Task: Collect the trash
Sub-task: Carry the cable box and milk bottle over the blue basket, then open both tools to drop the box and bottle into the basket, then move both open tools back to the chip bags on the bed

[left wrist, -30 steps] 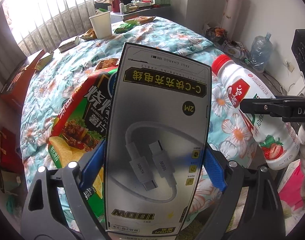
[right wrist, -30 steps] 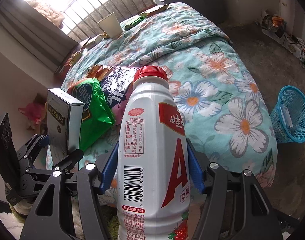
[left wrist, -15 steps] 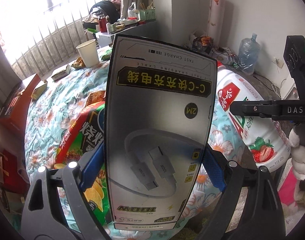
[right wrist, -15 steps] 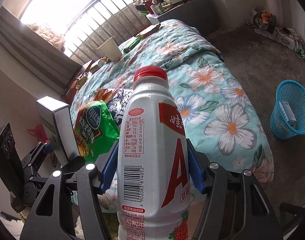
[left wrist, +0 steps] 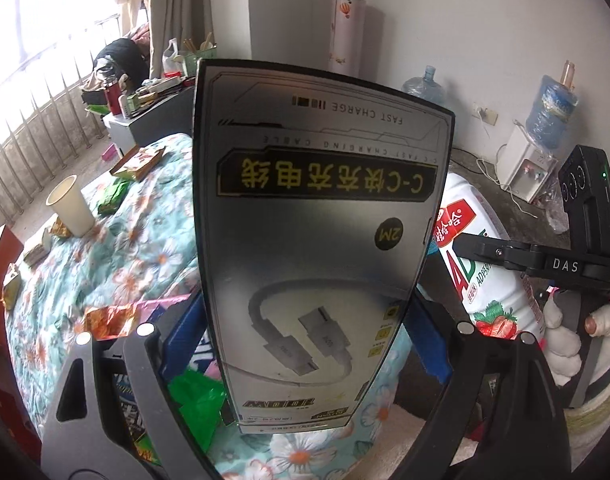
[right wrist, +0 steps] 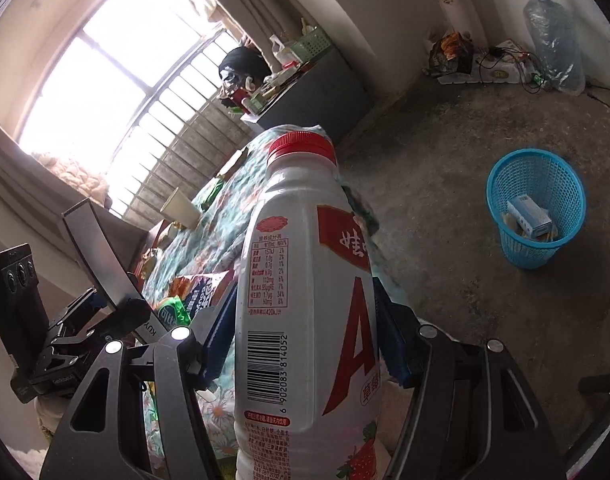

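Note:
My left gripper (left wrist: 305, 340) is shut on a flat grey charging-cable box (left wrist: 317, 240), which stands upright and fills the middle of the left wrist view. My right gripper (right wrist: 303, 344) is shut on a white milk-drink bottle (right wrist: 305, 300) with a red cap, held upright. The same bottle (left wrist: 485, 264) shows at the right of the left wrist view, and the box (right wrist: 101, 256) at the left of the right wrist view. A blue mesh bin (right wrist: 537, 208) stands on the floor to the right, with a small box inside it.
A bed with a floral cover (left wrist: 117, 248) carries a paper cup (left wrist: 71, 206), snack bags (left wrist: 193, 396) and wrappers. A cluttered grey desk (right wrist: 305, 92) stands by the window. Water jugs (right wrist: 553, 28) and cables lie along the far wall. Bare concrete floor (right wrist: 445, 240) surrounds the bin.
Both grippers have lifted and swung away from the bed toward the open floor, still holding the box and the bottle. The blue bin now sits higher and nearer the middle of the right wrist view.

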